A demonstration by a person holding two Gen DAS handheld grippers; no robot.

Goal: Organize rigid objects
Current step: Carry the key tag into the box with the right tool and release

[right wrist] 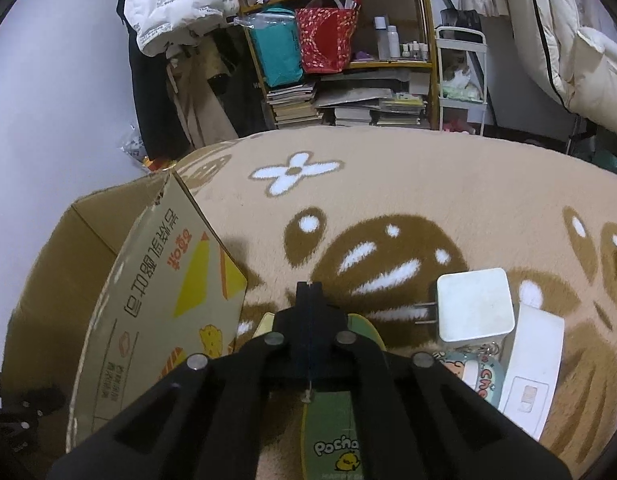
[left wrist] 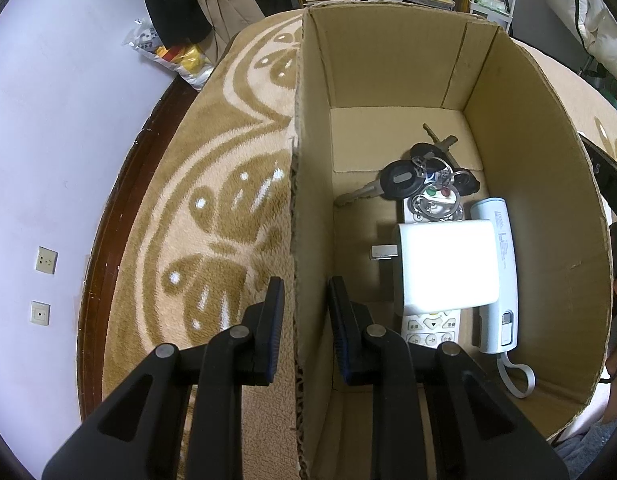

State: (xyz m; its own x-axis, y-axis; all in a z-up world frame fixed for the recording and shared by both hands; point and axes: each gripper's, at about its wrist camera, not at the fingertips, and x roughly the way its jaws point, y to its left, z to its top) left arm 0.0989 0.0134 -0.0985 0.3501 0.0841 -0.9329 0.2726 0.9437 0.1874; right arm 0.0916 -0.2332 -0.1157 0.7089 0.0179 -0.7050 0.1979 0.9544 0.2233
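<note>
Left gripper: its fingers are spread, one on each side of the box's left wall, not squeezing it.
Right gripper: its fingers are pressed together, with a thin green card under them. I cannot tell if they pinch it.
Box: a cardboard box on the rug, already holding keys, a white charger, a remote and a pale blue power bank.
Still outside: another white plug, a white flat case and a small charm lie on the rug, right of the box.
What could go wrong: the box wall is thin and may bend or tip if the left fingers pull it. The card could slip out, because it is flat and smooth.
Room to move: the far part of the box floor is bare. The near part is crowded. The tall walls must be cleared from above.
</note>
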